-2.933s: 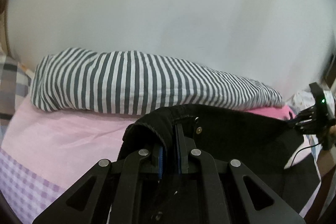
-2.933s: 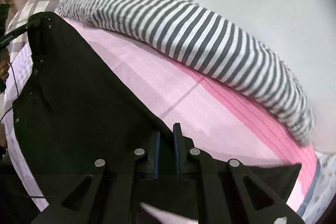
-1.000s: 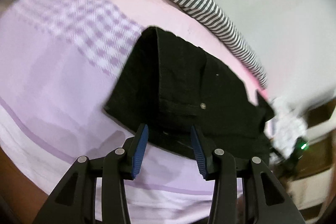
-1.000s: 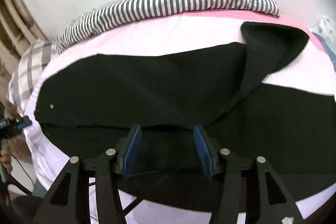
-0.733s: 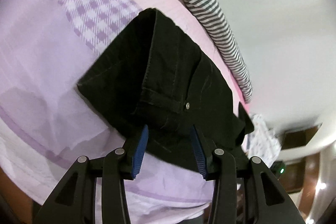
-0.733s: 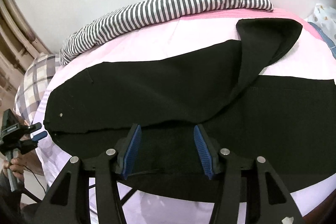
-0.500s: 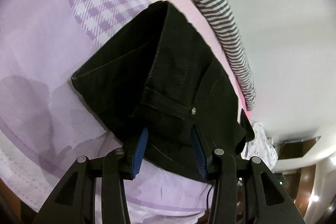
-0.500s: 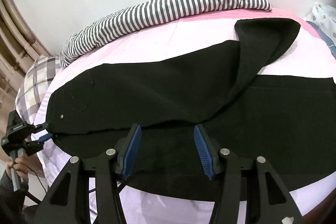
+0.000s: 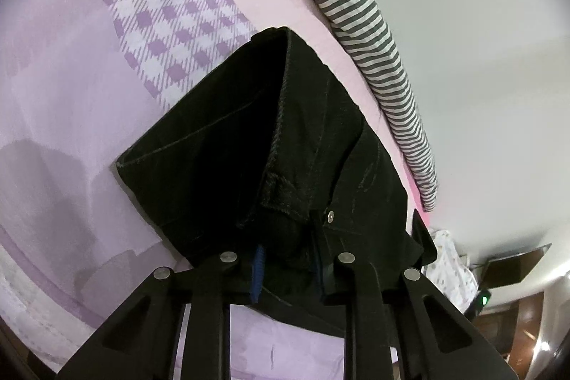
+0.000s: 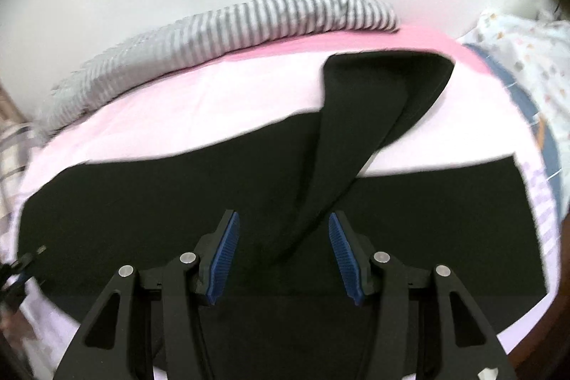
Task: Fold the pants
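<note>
Black pants (image 9: 249,138) lie on the bed, folded lengthwise, with the waist end nearest in the left wrist view. My left gripper (image 9: 288,269) has its jaws closing on the waistband, just below the metal button (image 9: 330,217). Bunched fabric fills the gap and covers most of both blue pads. In the right wrist view the pants (image 10: 160,202) stretch across the bed, and one leg end (image 10: 384,88) is flipped back over them. My right gripper (image 10: 283,259) hovers open over the diagonal ridge of that fold, its pads clear of the cloth.
A grey-and-white striped bolster (image 9: 356,6) (image 10: 231,27) lies along the white wall behind the pants. The pink and lilac checked sheet (image 9: 71,59) covers the bed. A patterned cloth (image 10: 527,52) sits at the right end. The bed's near edge runs under both grippers.
My left gripper's jaws have narrowed onto the waistband, which has bunched and lifted between them. My right gripper has slid right along the pants, still open, and its view is blurred.
</note>
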`<state>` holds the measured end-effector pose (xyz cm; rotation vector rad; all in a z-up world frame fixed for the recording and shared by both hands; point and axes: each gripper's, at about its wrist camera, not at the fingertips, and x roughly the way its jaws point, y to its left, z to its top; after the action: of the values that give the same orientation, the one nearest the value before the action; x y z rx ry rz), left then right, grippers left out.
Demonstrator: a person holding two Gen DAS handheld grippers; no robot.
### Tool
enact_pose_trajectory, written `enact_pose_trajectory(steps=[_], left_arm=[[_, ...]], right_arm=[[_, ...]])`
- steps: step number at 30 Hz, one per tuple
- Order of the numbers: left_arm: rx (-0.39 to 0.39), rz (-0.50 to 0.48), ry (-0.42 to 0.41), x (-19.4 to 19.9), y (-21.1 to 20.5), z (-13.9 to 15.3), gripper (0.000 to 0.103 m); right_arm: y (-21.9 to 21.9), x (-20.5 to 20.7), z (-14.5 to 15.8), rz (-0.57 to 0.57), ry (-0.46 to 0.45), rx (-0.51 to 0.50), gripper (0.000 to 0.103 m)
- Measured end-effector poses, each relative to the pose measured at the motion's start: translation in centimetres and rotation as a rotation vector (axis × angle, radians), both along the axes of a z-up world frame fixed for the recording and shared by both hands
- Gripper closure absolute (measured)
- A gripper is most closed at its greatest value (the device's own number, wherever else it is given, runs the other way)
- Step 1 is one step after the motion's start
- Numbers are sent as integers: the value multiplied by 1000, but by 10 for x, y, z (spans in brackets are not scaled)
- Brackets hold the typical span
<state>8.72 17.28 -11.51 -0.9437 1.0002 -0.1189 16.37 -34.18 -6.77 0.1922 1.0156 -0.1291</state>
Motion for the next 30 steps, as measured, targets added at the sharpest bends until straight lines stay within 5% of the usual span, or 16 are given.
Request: enact_pose_trajectory(steps=[4, 15, 16, 18, 24, 30], left_arm=[[-2, -2, 7, 2, 2, -1, 81], [11, -10, 22, 5, 5, 1, 81], [12, -10, 24, 5, 5, 1, 81], [11, -9, 25, 5, 5, 2, 81], [25, -17, 16, 9, 7, 7, 82], [40, -37, 0, 14, 12, 16, 83]], right_arm=[[-7, 38, -6, -33, 35, -83, 69], [-19, 94, -39, -148, 183, -293, 73], [-19, 97, -41, -145, 191, -300, 81], [-23, 98, -41, -140, 205, -286, 98], [-40, 71, -16, -185, 145, -230, 101], [-84, 15, 3, -299, 105, -49, 101]])
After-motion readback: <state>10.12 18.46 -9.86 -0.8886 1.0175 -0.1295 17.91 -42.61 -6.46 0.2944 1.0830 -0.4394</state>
